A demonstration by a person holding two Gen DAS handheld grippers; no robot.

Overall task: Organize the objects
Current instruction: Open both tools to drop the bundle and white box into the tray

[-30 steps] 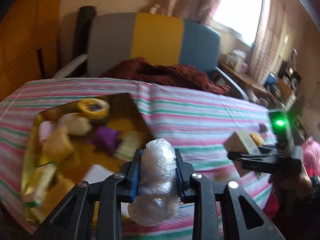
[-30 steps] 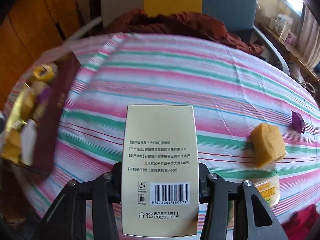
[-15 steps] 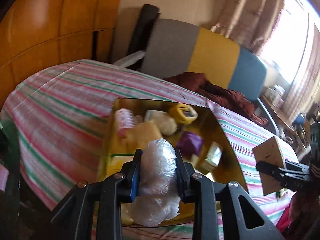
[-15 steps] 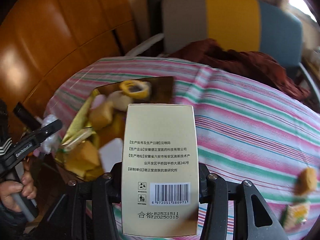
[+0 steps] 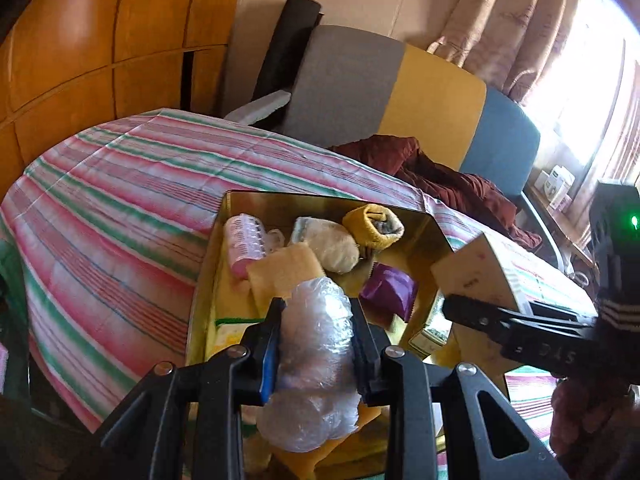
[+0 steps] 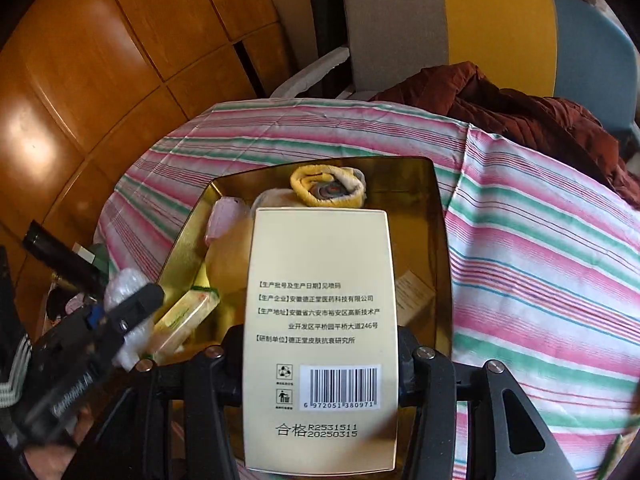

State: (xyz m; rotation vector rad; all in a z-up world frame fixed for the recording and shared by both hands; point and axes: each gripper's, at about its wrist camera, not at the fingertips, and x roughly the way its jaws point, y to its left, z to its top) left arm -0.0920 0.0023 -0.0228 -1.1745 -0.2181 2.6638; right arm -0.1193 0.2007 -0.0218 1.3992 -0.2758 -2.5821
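My left gripper (image 5: 316, 336) is shut on a crumpled clear plastic bag (image 5: 314, 364), held over the near edge of a gold tray (image 5: 320, 199). The tray holds a yellow rolled sock (image 5: 372, 226), a pink bottle (image 5: 244, 240), a yellow sponge (image 5: 284, 272), a purple packet (image 5: 387, 290) and other small items. My right gripper (image 6: 320, 360) is shut on a cream carton with a barcode (image 6: 320, 320), held above the same tray (image 6: 438, 240). The right gripper also shows in the left wrist view (image 5: 472, 312), and the left gripper in the right wrist view (image 6: 132, 308).
The tray lies on a round table with a pink, green and white striped cloth (image 6: 540, 240). Behind it stands a grey, yellow and blue chair (image 5: 400, 92) with a dark red garment (image 6: 520, 108). Orange wood panelling (image 5: 100, 40) is on the left.
Both grippers have swung left and closer over the gold tray, each still holding its item. The carton now hangs above the tray's middle, hiding part of the contents.
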